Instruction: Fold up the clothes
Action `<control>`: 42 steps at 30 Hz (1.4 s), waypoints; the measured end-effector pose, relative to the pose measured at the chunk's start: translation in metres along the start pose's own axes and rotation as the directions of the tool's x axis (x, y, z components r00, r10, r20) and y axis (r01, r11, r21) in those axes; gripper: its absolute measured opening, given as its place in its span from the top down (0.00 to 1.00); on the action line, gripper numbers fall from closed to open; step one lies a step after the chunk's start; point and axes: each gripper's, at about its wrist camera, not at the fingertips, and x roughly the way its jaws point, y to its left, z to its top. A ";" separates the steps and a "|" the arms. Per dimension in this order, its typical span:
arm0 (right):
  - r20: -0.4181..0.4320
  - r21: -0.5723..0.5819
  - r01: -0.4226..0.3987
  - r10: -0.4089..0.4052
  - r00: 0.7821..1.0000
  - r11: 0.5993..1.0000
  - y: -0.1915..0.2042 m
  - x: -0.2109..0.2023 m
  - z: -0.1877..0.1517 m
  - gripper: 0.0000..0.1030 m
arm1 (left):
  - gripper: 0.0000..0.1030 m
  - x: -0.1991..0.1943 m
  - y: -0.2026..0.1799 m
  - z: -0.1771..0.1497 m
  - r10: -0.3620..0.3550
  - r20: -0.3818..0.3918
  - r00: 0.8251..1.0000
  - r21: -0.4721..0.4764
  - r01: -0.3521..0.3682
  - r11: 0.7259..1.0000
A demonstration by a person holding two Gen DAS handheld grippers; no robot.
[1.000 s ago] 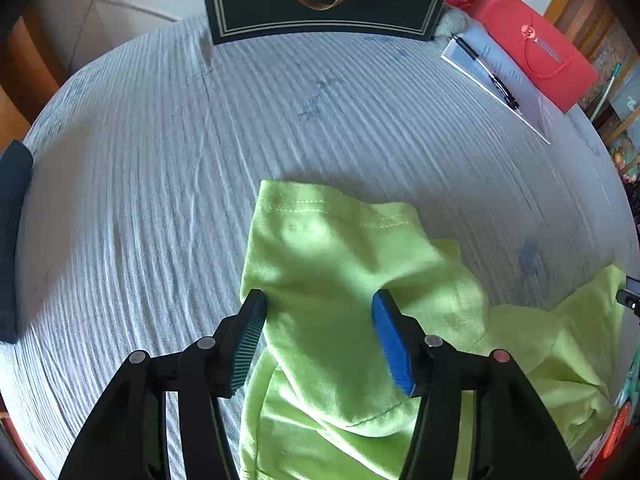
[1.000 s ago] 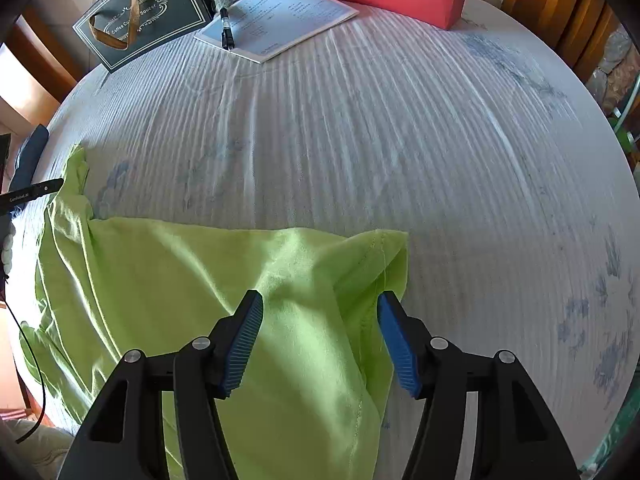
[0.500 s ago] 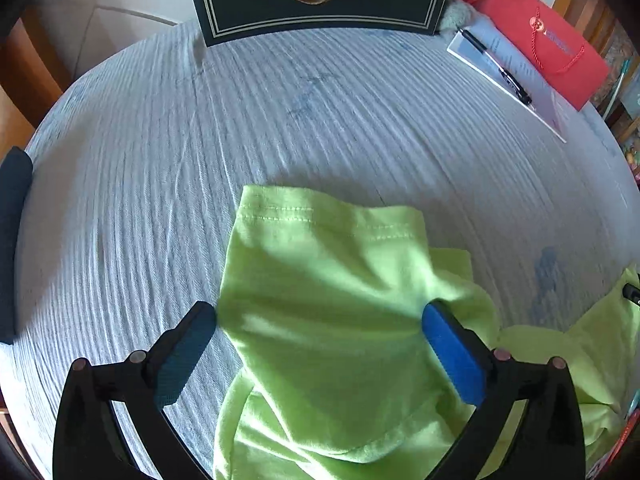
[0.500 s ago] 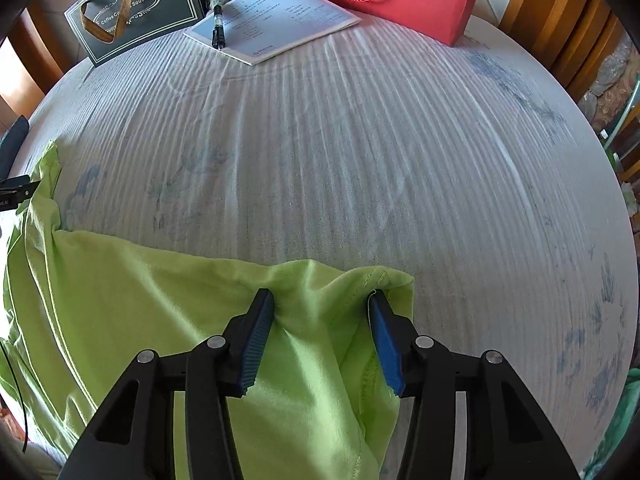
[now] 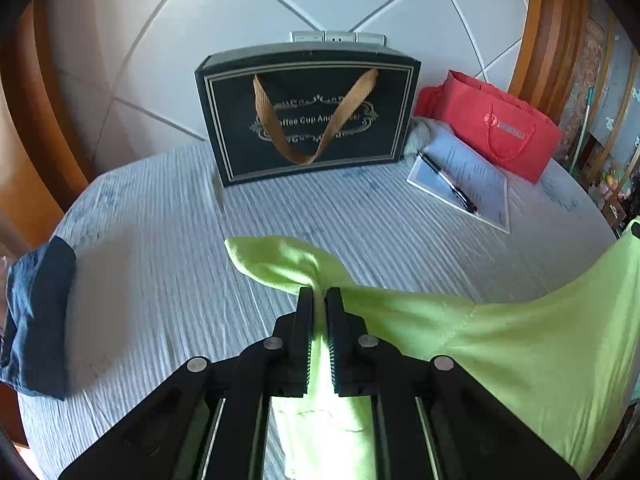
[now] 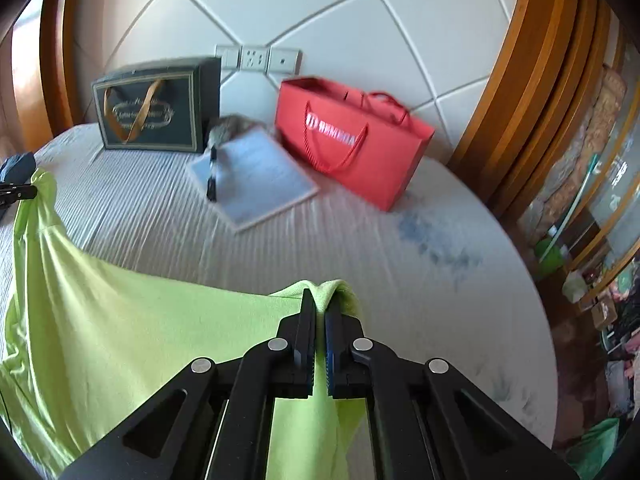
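A lime-green shirt (image 5: 520, 344) is stretched in the air between both grippers above the bed. My left gripper (image 5: 319, 294) is shut on one edge of it, and a flap of cloth sticks out past the tips. My right gripper (image 6: 320, 300) is shut on the other edge of the shirt (image 6: 132, 320), which hangs to the left. The left gripper's tip also shows at the far left of the right wrist view (image 6: 18, 192), holding the cloth.
The bed (image 5: 160, 264) has a striped grey-blue cover. At the back stand a dark gift bag (image 5: 308, 112) and a red gift bag (image 6: 352, 140), with a paper pad and pen (image 5: 460, 184) between them. A folded dark blue garment (image 5: 36, 312) lies at the left edge.
Both grippers have closed on the shirt's edges and lifted it off the bed. The views now tilt up toward the headboard wall.
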 end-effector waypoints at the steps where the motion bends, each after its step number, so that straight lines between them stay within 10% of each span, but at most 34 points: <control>1: 0.015 0.007 0.009 -0.009 1.000 1.000 -0.003 0.008 0.012 0.97 | 0.94 0.005 0.005 0.011 0.011 0.009 1.000 -0.013 -0.011 1.000; 4: 0.062 0.027 0.037 -0.038 0.997 0.999 -0.011 0.030 0.048 0.97 | 0.86 0.027 0.017 0.041 0.030 0.008 1.000 -0.053 -0.029 0.998; 7: 0.015 0.046 0.056 -0.057 0.998 0.997 -0.014 0.070 0.071 0.91 | 0.54 0.056 0.026 0.053 0.015 -0.089 0.996 -0.080 -0.022 0.997; 13: -0.095 0.183 -0.044 0.062 0.994 0.982 -0.026 0.082 0.033 0.73 | 0.50 0.010 0.041 -0.011 0.009 -0.167 0.986 -0.040 -0.016 0.999; 26: -0.283 0.250 -0.018 0.091 0.955 0.968 -0.051 -0.016 -0.173 0.57 | 0.43 -0.096 0.035 -0.215 -0.077 -0.292 0.953 -0.124 0.042 0.991; 42: -0.317 0.152 -0.094 0.139 0.938 0.984 -0.018 -0.053 -0.241 0.47 | 0.41 -0.107 -0.026 -0.283 -0.059 -0.292 0.955 -0.088 0.035 0.996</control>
